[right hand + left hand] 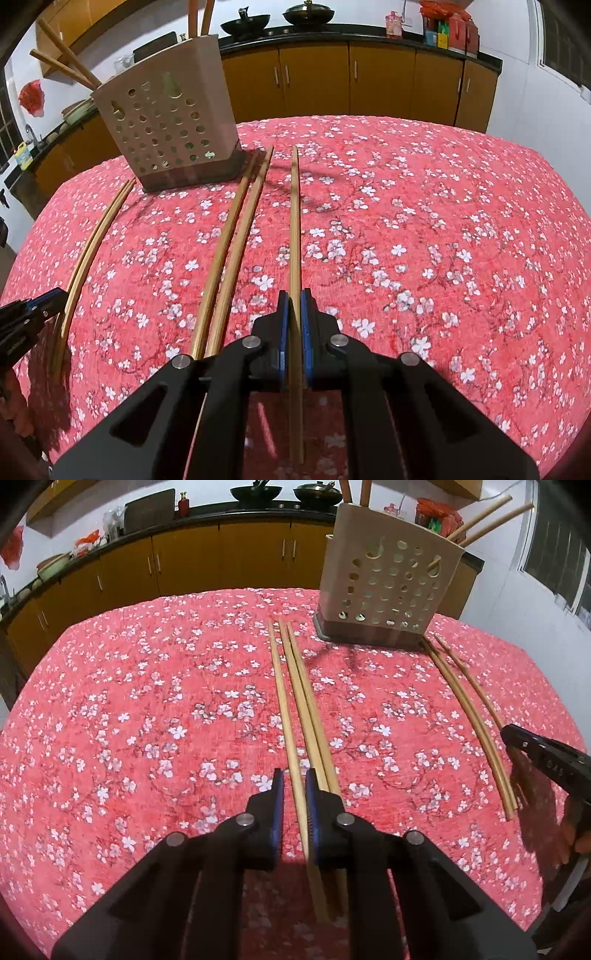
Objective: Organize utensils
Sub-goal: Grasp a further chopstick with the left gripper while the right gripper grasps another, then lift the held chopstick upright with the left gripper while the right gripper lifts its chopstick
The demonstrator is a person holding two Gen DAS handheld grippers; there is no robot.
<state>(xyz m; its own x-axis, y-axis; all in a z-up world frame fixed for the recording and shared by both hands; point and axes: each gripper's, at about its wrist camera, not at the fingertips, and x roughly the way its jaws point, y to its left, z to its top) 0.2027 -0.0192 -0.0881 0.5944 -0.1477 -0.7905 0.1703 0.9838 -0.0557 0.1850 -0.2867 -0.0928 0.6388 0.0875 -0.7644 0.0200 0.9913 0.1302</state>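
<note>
Left gripper [294, 775] closed on one chopstick [286, 716]; two loose chopsticks [310, 716] touch it just right of the jaws. Right gripper [294, 295] clamps a single chopstick [294, 221], a pair [236, 236] lying just left. Risk: lifting may drag neighbours along, or the long sticks may pivot in the pads. Ahead, the perforated holder [388, 587] already contains several chopsticks.

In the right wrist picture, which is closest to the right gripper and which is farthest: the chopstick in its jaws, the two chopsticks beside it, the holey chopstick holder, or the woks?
1. Single chopstick, between the right gripper pads.
2. Pair of chopsticks, just left.
3. Perforated chopstick holder, far left on the tablecloth.
4. Woks, on the back counter.
</note>
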